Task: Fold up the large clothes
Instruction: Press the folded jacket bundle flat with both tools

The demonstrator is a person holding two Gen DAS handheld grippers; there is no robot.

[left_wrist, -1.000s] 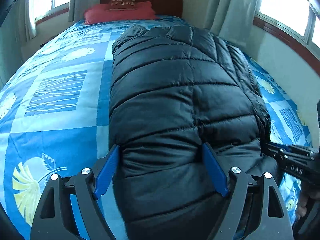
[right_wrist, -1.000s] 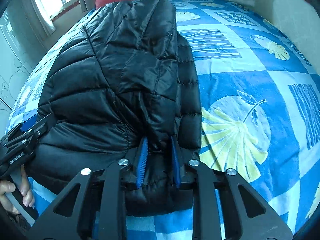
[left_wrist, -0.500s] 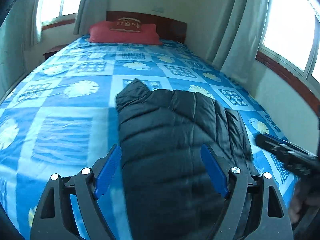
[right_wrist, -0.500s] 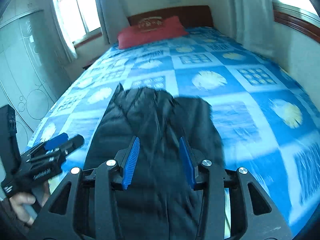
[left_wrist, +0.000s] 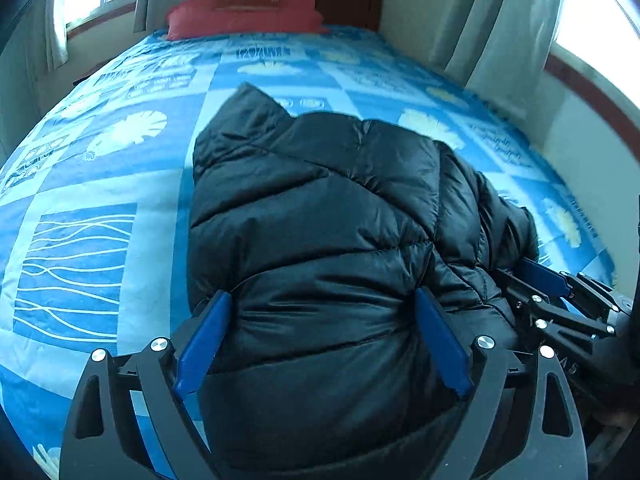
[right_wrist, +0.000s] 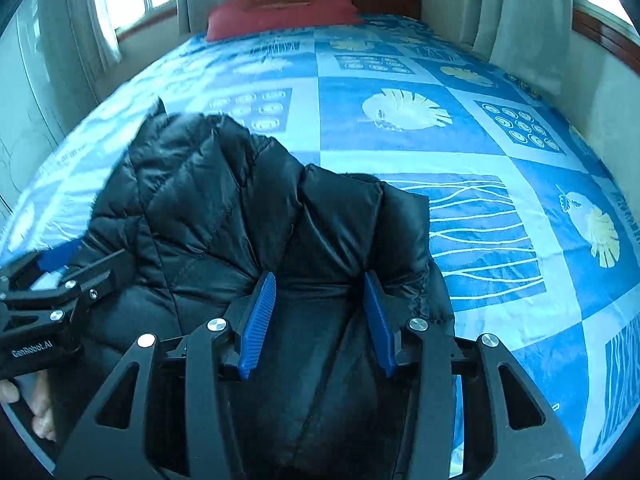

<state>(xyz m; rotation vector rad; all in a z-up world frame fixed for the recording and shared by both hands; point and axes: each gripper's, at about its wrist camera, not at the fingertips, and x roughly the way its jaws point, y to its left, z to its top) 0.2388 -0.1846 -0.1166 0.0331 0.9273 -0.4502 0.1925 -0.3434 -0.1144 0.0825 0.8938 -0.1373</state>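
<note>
**Puffer jacket bunched on bed, both claws opening**

A black quilted puffer jacket, shiny and puffy with stitched panels, is seen lying bunched on the bed, covered in a blue leaf-patterned sheet. A red pillow is set at the headboard. The jacket's near edge is bracketed by the left claw, jaws opening wide. A fold is straddled by the right claw, jaws also opening; pad contact cannot be told.

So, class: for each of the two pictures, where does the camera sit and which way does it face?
Left wrist: on the left gripper, angled down over the black jacket toward the headboard; right gripper alongside.
Right wrist: on the right gripper, same heading; left gripper and hand show.
Shared: jacket, bed, red pillow.
</note>
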